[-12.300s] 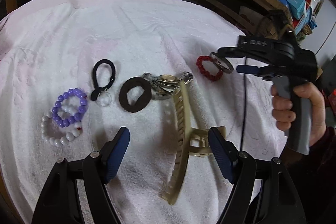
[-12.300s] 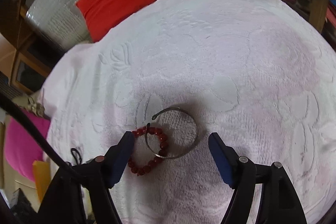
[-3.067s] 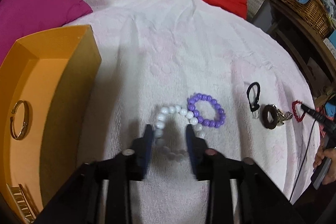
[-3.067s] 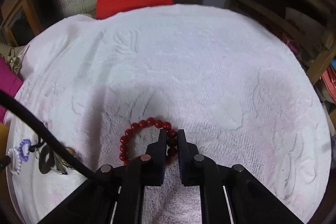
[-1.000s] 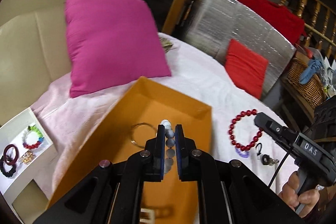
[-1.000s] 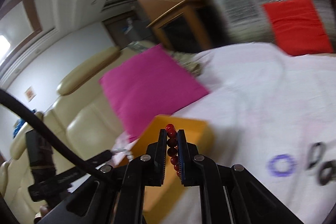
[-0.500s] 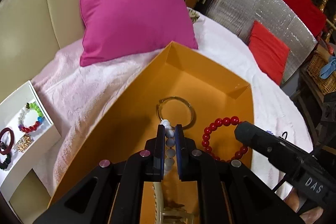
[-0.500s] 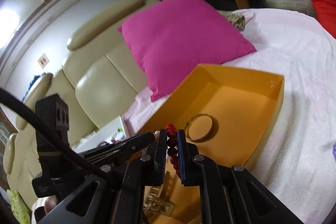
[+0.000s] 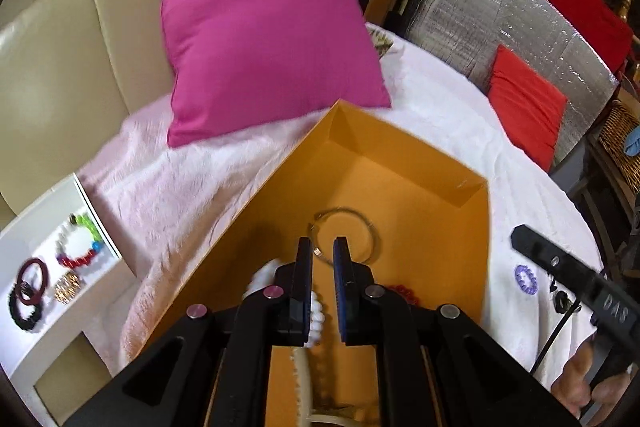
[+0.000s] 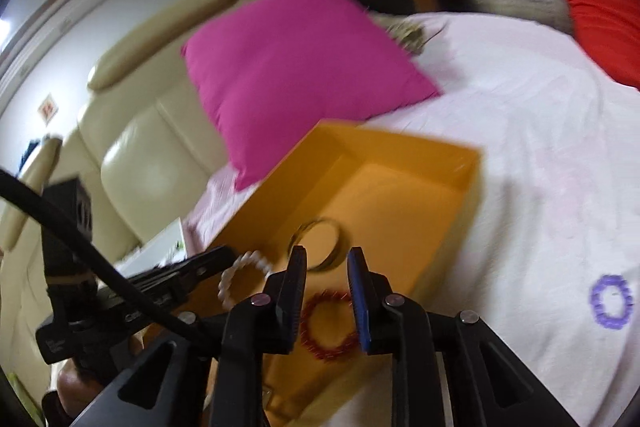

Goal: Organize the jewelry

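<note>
I look over a desk [image 9: 460, 115] covered with a white cloth. A big pink cushion [image 9: 256, 39] lies on it, with the orange box [image 9: 472, 227] just in front. Both grippers point down into the box. The left gripper [image 9: 322, 267] has its fingers closed narrow on the white bracelet [image 9: 317, 311]. The right gripper [image 10: 326, 279] has just been opening; its fingers are apart, and the red bracelet [image 10: 332, 354] lies loose on the box floor under the gap. A metal bangle [image 9: 372, 231] lies beyond. A purple bracelet [image 10: 597, 301] rests on the cloth, outside the box.
</note>
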Tool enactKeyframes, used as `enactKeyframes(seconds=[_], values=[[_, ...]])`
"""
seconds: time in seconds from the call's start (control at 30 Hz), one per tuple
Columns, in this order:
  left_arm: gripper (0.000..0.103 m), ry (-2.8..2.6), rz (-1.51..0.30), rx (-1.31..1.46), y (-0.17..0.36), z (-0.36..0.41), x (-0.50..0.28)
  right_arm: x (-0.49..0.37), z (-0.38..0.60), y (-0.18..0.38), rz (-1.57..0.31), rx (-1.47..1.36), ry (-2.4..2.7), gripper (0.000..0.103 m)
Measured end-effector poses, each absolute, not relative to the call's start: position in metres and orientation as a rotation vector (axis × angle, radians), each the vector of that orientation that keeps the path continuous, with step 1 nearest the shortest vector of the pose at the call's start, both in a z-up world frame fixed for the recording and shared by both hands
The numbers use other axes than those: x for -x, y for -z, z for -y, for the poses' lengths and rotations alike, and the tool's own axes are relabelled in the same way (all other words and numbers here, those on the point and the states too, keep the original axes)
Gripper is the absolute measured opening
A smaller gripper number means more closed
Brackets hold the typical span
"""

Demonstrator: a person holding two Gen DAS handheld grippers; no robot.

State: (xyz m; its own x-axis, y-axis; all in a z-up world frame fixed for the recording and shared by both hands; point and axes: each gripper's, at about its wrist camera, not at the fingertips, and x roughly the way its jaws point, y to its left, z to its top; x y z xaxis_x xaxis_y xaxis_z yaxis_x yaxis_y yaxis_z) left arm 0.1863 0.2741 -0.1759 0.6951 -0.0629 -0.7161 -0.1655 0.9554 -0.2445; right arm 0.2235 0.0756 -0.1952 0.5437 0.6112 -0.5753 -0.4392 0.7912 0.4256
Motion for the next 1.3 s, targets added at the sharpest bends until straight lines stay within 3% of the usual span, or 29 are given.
enactKeyframes(seconds=[0.33, 0.7, 0.97, 1.3], values=[[0.02, 0.104, -0.751, 0.193, 0.135, -0.166, -0.188, -0.225, 0.036, 0.184, -0.745, -0.369, -0.473, 0.024], [0.021, 0.259, -0.827, 0.089, 0.163, -0.038, -0.199, -0.204, 0.204, 0.193, -0.791, -0.487, -0.312, 0.024], [0.021, 0.313, -0.849, 0.048, 0.191, -0.003, -0.215, -0.186, 0.291, 0.229, -0.896, -0.621, -0.256, 0.024], [0.021, 0.274, -0.88, -0.001, 0.203, 0.004, -0.236, -0.193, 0.318, 0.28, -1.012, -0.936, -0.354, 0.024]])
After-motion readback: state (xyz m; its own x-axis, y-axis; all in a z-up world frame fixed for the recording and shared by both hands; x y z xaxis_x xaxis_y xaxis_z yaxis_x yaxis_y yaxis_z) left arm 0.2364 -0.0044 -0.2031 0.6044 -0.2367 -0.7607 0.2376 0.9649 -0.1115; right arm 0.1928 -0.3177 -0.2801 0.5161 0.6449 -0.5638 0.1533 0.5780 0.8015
